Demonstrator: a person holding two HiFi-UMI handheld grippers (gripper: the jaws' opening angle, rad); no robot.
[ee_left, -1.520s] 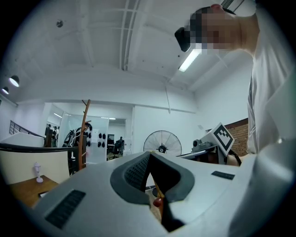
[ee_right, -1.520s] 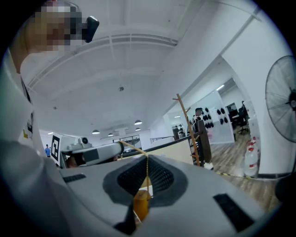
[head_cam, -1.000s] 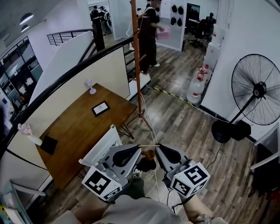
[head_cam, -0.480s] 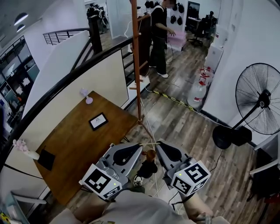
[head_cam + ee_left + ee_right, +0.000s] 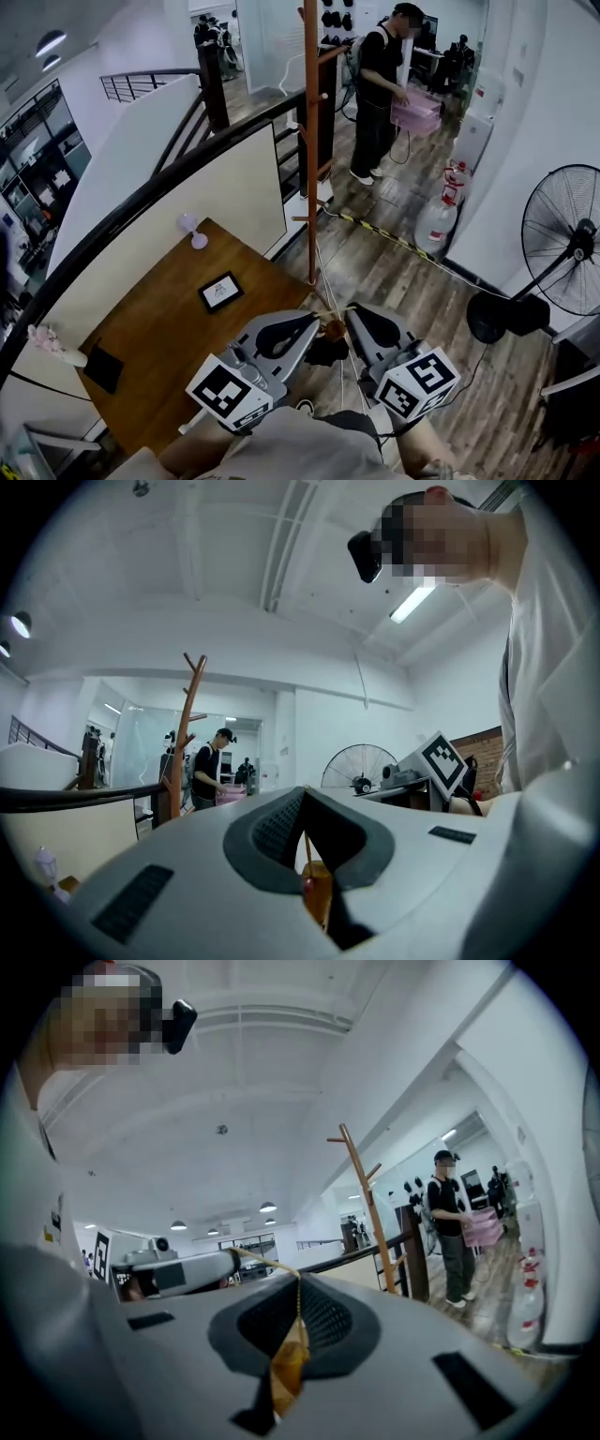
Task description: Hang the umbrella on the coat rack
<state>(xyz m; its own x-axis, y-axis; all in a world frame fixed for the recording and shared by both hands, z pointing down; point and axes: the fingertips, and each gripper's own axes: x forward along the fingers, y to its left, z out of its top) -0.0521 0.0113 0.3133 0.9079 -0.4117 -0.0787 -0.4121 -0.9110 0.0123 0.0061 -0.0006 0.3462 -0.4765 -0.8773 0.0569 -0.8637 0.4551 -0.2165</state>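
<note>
The coat rack (image 5: 311, 141) is a tall orange-brown wooden pole with pegs, straight ahead past the table; it also rises in the left gripper view (image 5: 185, 733) and the right gripper view (image 5: 367, 1208). My left gripper (image 5: 314, 317) (image 5: 305, 789) and right gripper (image 5: 352, 309) (image 5: 298, 1277) sit tip to tip, each shut on the umbrella's thin loop cord (image 5: 258, 1258). The amber umbrella handle (image 5: 332, 330) (image 5: 317, 897) (image 5: 289, 1363) hangs between them, and the black umbrella (image 5: 326, 352) hangs below it, mostly hidden.
A wooden table (image 5: 159, 319) with a small tablet (image 5: 217, 292) stands to the left along a black railing. A person (image 5: 380, 84) carrying a pink box stands beyond the rack. A water bottle (image 5: 433, 223) and a standing fan (image 5: 572, 239) are at the right.
The coat rack has come closer and shifted slightly right in the head view. The person in the background has walked right with the pink box. Both grippers still hold the cord.
</note>
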